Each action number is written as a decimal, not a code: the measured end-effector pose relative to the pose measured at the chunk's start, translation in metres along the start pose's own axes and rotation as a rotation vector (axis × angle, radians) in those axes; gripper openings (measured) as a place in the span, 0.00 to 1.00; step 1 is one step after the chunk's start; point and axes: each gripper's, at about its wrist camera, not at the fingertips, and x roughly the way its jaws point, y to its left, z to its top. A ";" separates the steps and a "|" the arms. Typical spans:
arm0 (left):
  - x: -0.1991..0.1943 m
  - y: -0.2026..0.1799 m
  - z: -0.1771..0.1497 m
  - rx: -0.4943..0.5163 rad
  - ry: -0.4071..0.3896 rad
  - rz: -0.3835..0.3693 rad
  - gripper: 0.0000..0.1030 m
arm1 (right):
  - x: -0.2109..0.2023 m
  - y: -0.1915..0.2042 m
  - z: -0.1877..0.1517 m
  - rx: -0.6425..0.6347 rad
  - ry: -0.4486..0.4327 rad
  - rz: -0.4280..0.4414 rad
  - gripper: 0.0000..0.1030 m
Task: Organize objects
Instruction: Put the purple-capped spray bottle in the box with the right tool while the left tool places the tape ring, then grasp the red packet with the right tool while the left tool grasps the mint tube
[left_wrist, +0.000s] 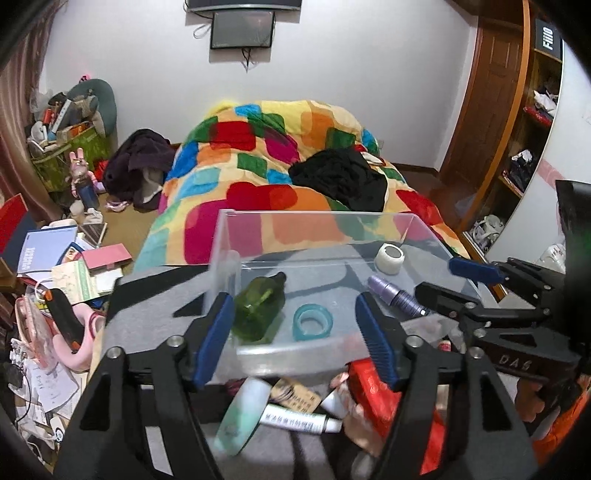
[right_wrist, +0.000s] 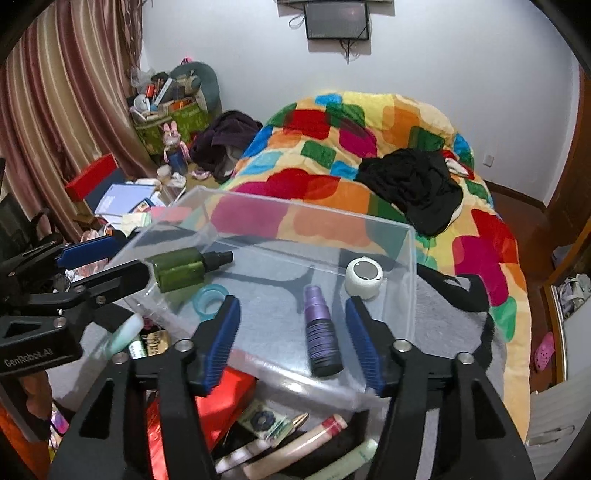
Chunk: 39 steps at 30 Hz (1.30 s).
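Clear plastic bin (right_wrist: 406, 280) sits on a grey cloth (right_wrist: 454, 325) at the foot of the bed, in front of both grippers; it is thin-walled, rigid and likely light, best moved by its rim or two opposite walls, and probably prone to sliding on the fabric.

Green spray bottle (left_wrist: 260, 308) lies on its side inside the bin, at its left. Judged a light, smooth, hard plastic that will roll; take it across the flat body, not the black nozzle.

Purple spray bottle (right_wrist: 320, 332) lies inside, lengthwise between the right gripper's fingers but untouched. Round, slick and likely to spin; grip mid-barrel.

White tape roll (right_wrist: 364, 277) stands in the far right corner: soft-faced, light, easily pinched across its outer wall.

Teal tape ring (left_wrist: 312, 320) lies flat near the green bottle; low profile, so pinch through the hole and over the rim.

Left gripper (left_wrist: 295, 332): released, jaws spread, nothing between the pads.
Right gripper (right_wrist: 291, 339): released, jaws spread, pads clear of the purple bottle.

Tubes and a red packet (right_wrist: 221, 402) remain outside, near the bin's front wall; tubes appear soft and squeezable.
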 end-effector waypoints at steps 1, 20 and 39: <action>-0.004 0.003 -0.002 -0.001 -0.004 0.004 0.70 | -0.005 0.001 -0.001 0.001 -0.011 0.000 0.63; 0.008 0.050 -0.077 -0.010 0.116 0.008 0.70 | -0.007 0.047 -0.040 -0.005 0.012 0.036 0.78; 0.019 0.056 -0.091 -0.054 0.141 -0.041 0.13 | 0.033 0.050 -0.056 0.040 0.141 0.076 0.63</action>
